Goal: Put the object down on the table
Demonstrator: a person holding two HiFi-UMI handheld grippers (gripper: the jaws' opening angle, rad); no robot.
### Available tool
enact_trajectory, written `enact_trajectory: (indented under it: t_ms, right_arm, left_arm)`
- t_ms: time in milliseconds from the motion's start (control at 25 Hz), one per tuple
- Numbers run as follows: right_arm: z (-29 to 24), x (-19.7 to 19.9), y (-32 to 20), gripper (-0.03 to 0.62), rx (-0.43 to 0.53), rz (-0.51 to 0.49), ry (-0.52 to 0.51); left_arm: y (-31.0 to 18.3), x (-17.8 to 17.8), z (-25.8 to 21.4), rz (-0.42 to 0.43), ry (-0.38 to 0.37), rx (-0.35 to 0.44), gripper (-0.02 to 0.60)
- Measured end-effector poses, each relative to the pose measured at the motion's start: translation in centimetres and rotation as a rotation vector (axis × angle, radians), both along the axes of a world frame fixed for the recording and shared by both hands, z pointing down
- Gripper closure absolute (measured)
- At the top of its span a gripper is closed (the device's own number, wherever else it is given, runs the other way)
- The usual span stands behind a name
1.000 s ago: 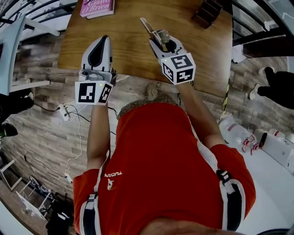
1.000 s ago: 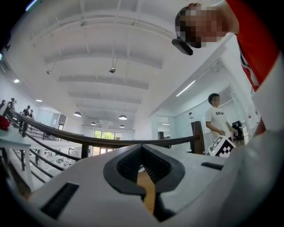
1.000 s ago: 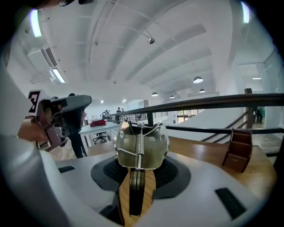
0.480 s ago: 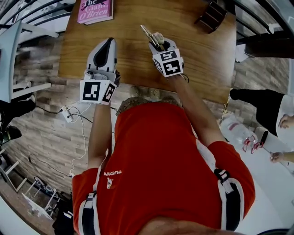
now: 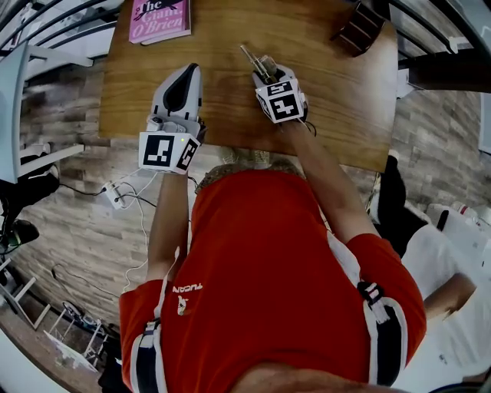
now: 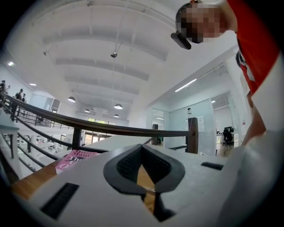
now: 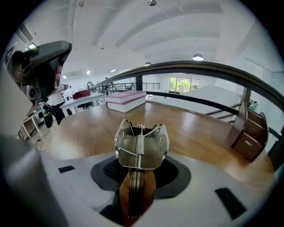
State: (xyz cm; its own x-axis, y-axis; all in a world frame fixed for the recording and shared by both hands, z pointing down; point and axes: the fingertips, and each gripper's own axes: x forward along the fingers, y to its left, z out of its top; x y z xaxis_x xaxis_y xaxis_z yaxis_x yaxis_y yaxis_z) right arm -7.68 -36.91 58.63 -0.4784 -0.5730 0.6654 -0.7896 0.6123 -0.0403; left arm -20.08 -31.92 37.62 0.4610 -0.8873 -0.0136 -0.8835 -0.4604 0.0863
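Metal spring tool (image 7: 141, 144): handle end hidden betw. jaws of right gripper (image 7: 136, 184). In head view only a thin sliver shows, upper centre. Right gripper clenched on tool's handles. Sprung head sticks out past jaw tips, over wooden table (image 5: 337, 100); contact w/ tabletop not determinable. Long axis runs along jaws, pointing to upper left in head view. Left gripper (image 5: 184, 77), centre-left: jaws closed, nothing betw. them.

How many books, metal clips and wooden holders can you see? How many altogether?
Books: 1
Metal clips: 1
Wooden holders: 1
Total: 3
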Motion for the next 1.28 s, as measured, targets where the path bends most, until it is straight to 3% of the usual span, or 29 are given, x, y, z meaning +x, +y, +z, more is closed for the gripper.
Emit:
enact_trajectory:
  t_ms: [360,560,800,1280]
  right_arm:
    - [0.7,-0.7,-0.4,0.425,-0.025,0.0,0.029]
    - [0.7,0.0,-0.7,0.345,-0.021,0.006,0.048]
    - [1.1,1.6,-1.0,0.307,-0.029,0.03,0.075]
    - [-0.2,3.1,-1.1,0.295,-0.004,0.077,0.041]
  left_arm:
    - [-0.6,-1.0,0.8,0.016,0.017,-0.015,0.572]
    - [-0.6,-0.9,1.1,0.03,0.021,-0.021,0.572]
    - [-0.4,-0.1,1.4,0.047,0.02,-0.027,0.572]
    - [-0.1,0.5,1.0,0.05,0.016,-0.019,0.572]
